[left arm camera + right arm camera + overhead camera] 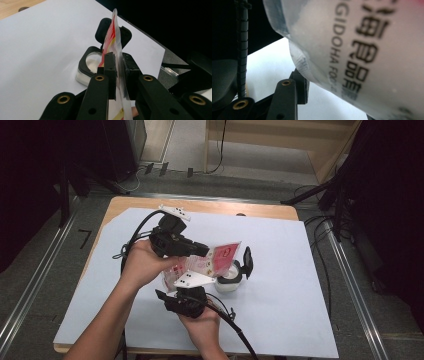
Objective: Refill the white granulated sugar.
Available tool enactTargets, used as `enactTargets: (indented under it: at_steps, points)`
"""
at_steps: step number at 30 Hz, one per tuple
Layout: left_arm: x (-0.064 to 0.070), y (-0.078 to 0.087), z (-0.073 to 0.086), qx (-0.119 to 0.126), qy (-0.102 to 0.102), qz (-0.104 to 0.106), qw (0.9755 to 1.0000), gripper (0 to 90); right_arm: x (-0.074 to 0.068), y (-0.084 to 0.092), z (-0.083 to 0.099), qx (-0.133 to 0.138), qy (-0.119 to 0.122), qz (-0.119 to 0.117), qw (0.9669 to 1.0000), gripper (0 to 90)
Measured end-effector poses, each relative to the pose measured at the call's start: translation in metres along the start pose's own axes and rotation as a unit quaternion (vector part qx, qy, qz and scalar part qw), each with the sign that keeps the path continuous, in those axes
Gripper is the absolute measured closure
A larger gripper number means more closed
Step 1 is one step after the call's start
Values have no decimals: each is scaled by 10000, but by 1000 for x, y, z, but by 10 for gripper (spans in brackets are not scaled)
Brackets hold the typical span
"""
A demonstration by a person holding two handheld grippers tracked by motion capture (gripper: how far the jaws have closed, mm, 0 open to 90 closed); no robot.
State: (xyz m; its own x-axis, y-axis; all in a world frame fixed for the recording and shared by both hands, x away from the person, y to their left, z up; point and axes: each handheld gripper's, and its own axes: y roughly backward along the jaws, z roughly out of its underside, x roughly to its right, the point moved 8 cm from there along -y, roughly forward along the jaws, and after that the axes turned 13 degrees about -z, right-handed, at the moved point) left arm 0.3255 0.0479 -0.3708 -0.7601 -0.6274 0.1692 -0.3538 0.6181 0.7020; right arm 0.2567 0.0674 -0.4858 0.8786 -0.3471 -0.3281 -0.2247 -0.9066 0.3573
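Observation:
A red and white plastic packet (pixel 223 255) (pixel 113 35) hangs above the table between both grippers. My left gripper (pixel 204 251) (pixel 119 62) is shut on its upper edge, jaws pressed on the film. From below, my right gripper (pixel 176 282) (pixel 332 90) holds the packet's lower left end. In the right gripper view the printed packet (pixel 362 50) lies against the one jaw that shows and hides the other. A white jar (pixel 229 283) (pixel 91 62) stands under the packet's right end with its black flip lid (pixel 247 261) (pixel 102 27) open.
A white sheet (pixel 280 310) covers most of the wooden table (pixel 200 205). Cables trail from both grippers toward the near edge. Black stands and cables sit on the floor to the right and behind.

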Motion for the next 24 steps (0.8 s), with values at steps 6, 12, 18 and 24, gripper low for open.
enactTargets:
  at_steps: [6,12,18,24]
  points:
    - [-3,0,4,-141,-18,32,9999,842,0,-2,4,-29,59,4,10000,590]
    - [-3,-4,8,-330,-72,27,9994,834,0,-6,11,-119,71,-41,9999,590]
    - [-3,-10,10,-447,-102,42,9989,827,2,-10,16,-206,132,-24,9997,591]
    - [-4,-16,15,-617,-185,71,9979,827,4,-14,23,-268,150,-40,9995,593]
